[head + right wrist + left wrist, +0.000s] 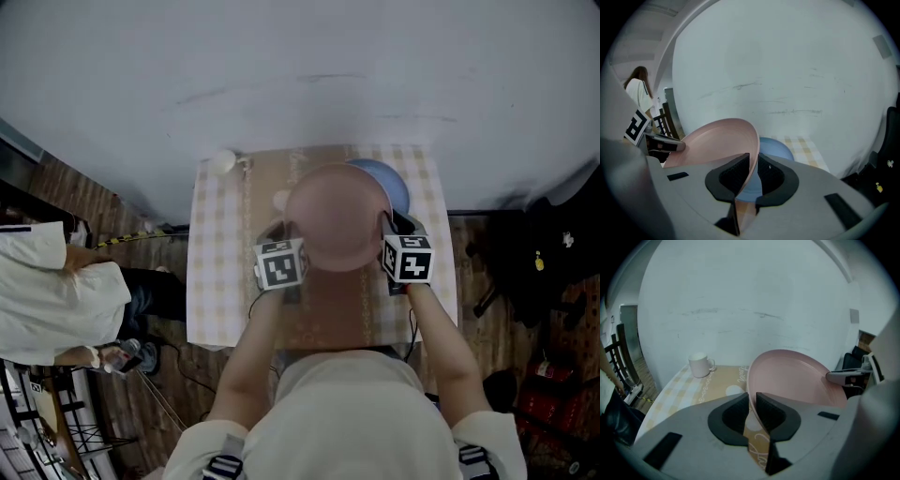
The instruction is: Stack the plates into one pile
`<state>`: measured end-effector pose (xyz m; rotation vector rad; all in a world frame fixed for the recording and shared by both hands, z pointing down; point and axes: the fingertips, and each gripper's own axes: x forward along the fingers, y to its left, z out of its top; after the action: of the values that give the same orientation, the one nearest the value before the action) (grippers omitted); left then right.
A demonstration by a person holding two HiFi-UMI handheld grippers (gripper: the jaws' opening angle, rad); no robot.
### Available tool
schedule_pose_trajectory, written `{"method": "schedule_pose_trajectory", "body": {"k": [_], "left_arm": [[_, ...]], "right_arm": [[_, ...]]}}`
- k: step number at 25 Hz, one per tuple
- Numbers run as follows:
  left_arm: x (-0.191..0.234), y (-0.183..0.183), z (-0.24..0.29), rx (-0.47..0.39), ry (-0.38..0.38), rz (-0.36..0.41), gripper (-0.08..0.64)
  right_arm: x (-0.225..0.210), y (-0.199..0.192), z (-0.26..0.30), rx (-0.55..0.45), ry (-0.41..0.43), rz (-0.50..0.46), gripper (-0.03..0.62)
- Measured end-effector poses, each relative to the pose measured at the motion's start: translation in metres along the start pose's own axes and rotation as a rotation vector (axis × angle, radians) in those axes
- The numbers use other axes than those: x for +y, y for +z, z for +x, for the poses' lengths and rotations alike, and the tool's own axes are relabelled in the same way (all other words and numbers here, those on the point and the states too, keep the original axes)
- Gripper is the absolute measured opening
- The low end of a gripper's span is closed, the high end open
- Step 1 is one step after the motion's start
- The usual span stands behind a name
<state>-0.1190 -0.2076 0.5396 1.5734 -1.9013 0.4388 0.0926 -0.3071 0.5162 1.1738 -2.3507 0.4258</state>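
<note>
Left gripper (752, 400) and right gripper (753, 160) fingers clamp the pink plate (337, 217) by its rim at nine and three o'clock. A blue plate (397, 185), apparently lower, peeks out at one o'clock.

Left gripper (752, 405), right gripper (753, 169): fingers (771, 411) pinched

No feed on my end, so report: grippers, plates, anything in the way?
Left gripper, right gripper shut on pink plate, opposite rims. Plate off table, blue plate just beyond. White mug far left, clear.
</note>
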Motion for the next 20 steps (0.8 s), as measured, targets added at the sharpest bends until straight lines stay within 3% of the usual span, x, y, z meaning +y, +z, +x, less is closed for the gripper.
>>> {"method": "schedule_pose_trajectory", "body": {"k": [20], "left_arm": [[-0.063,0.006,0.048,0.031,-0.009,0.083,0.048]], "right_arm": [[-0.075,-0.008,0.012,0.032,-0.015,0.006,0.046]]}}
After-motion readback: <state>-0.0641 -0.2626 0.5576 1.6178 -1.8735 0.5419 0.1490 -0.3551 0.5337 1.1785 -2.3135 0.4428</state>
